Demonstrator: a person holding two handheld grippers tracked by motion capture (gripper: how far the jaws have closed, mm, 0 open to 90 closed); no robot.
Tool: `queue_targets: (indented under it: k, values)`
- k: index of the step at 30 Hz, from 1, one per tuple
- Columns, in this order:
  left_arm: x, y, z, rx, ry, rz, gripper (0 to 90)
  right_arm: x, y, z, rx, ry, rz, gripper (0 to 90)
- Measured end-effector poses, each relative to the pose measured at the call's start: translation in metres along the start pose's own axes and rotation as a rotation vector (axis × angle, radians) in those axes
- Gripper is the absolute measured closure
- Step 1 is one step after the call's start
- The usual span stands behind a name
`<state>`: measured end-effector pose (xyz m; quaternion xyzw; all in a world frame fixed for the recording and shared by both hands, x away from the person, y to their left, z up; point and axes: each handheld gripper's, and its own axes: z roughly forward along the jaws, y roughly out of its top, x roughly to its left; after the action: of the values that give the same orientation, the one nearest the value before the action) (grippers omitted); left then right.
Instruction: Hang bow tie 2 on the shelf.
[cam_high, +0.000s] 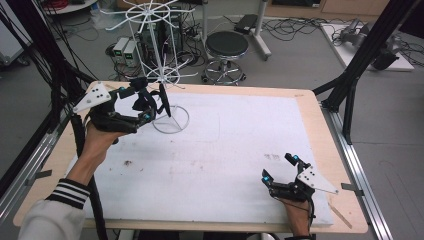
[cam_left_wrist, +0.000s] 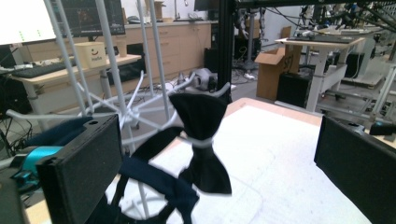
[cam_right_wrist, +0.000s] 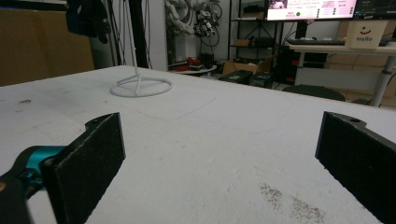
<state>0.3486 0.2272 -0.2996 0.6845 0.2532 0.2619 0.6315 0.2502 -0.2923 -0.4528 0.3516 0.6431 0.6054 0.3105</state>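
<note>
A black bow tie (cam_left_wrist: 201, 140) hangs by its knot on a prong of the white wire rack (cam_left_wrist: 154, 112), above the table's far left. Its dark strap (cam_left_wrist: 159, 184) droops in a loop beside one jaw. My left gripper (cam_left_wrist: 217, 140) is open, with its jaws wide on either side of the bow tie and touching nothing. From above, the left gripper (cam_high: 142, 100) sits raised next to the bow tie (cam_high: 164, 100) and the rack (cam_high: 160, 50). My right gripper (cam_high: 276, 166) rests low near the front right, open and empty, as its own camera confirms for the right gripper (cam_right_wrist: 219, 149).
A white mat (cam_high: 225, 145) covers most of the wooden table. The rack's ring base (cam_high: 171, 120) stands on the mat's far left; the same ring base (cam_right_wrist: 140, 87) lies well ahead of my right gripper. A stool (cam_high: 226, 47) and cables lie beyond the far edge.
</note>
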Motion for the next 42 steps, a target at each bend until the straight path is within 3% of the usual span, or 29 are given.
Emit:
queue_targets:
  k: [16, 30, 35, 42]
  values:
    - [-0.003, -0.046, -0.038, -0.007, 0.026, 0.021, 1.7, 0.002, -0.001, -0.001, -0.008, -0.024, -0.016, 0.7]
    - [-0.011, -0.053, -0.048, -0.011, 0.025, 0.037, 1.7, 0.002, -0.001, 0.0, -0.003, -0.02, -0.01, 0.7]
    - [-0.018, -0.061, -0.055, -0.016, 0.024, 0.052, 1.7, 0.002, -0.001, -0.001, -0.008, -0.02, -0.016, 0.7]
    - [-0.022, -0.081, -0.069, -0.027, 0.038, 0.037, 1.7, 0.002, -0.001, -0.001, -0.01, -0.024, -0.015, 0.7]
